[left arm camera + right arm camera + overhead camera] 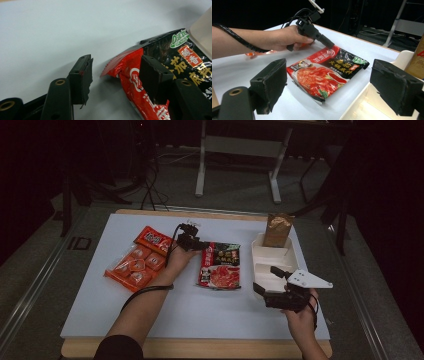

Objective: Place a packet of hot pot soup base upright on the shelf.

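Left gripper (115, 75) astride sauce packet (160, 75) corner.

I see glossy plastic sauce packet (150, 75) between my left jaws | matt white tabletop (62, 32) under them | rough black foam jaw pads (395, 86) | wood table edge (200, 347)

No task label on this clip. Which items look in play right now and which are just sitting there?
Likely in play:
- red and black sauce packet, its top corner between the open jaws of the left gripper
- white compartment tray, beside the open right gripper

Likely idle:
- orange snack bag
- orange jelly cup pack
- brown paper bag, standing in the tray's far end
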